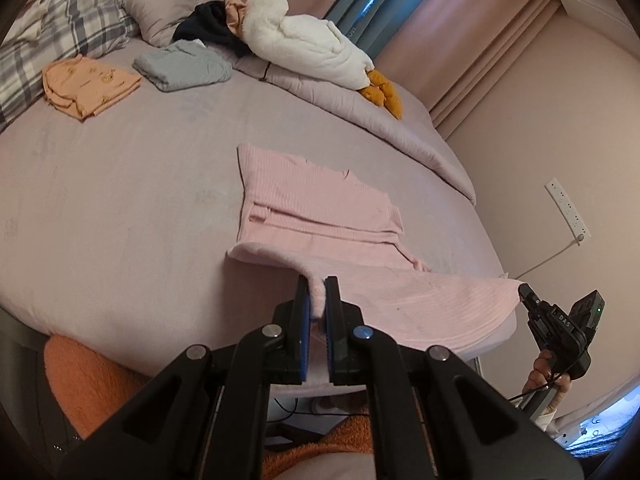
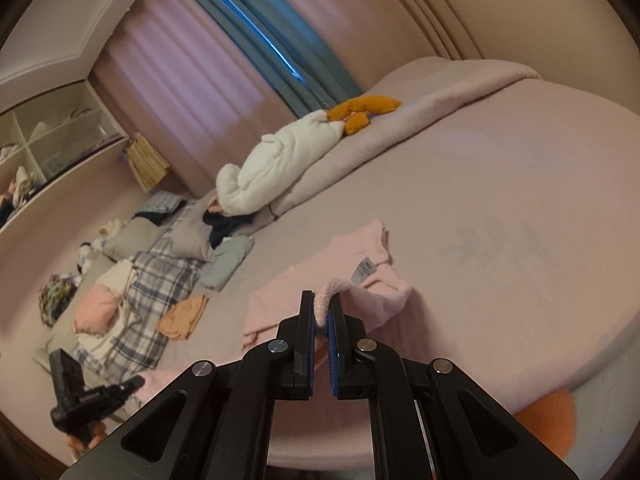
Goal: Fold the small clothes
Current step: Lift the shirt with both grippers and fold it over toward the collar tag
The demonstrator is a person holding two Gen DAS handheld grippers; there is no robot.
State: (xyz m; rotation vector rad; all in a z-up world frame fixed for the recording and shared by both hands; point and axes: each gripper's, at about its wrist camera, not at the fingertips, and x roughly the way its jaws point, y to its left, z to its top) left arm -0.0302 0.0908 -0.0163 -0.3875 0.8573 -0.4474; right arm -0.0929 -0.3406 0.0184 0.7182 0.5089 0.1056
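Observation:
A pink ribbed garment [image 1: 320, 204] lies partly folded on the bed, its near hem lifted off the sheet. My left gripper [image 1: 317, 286] is shut on one corner of that hem. My right gripper [image 2: 323, 300] is shut on the other corner and shows in the left wrist view at the far right [image 1: 524, 292], held by a hand. The hem hangs stretched between the two. In the right wrist view the pink garment [image 2: 360, 256] shows a white label [image 2: 363, 270]. The left gripper [image 2: 134, 384] appears there at the lower left.
Folded orange [image 1: 90, 86] and grey-blue [image 1: 184, 65] clothes lie at the far side of the bed [image 1: 120, 208]. A white plush goose [image 1: 308, 46], plaid pillows [image 1: 68, 28] and a rolled blanket [image 1: 360, 108] line the back. An orange rug [image 1: 84, 380] lies below the bed edge.

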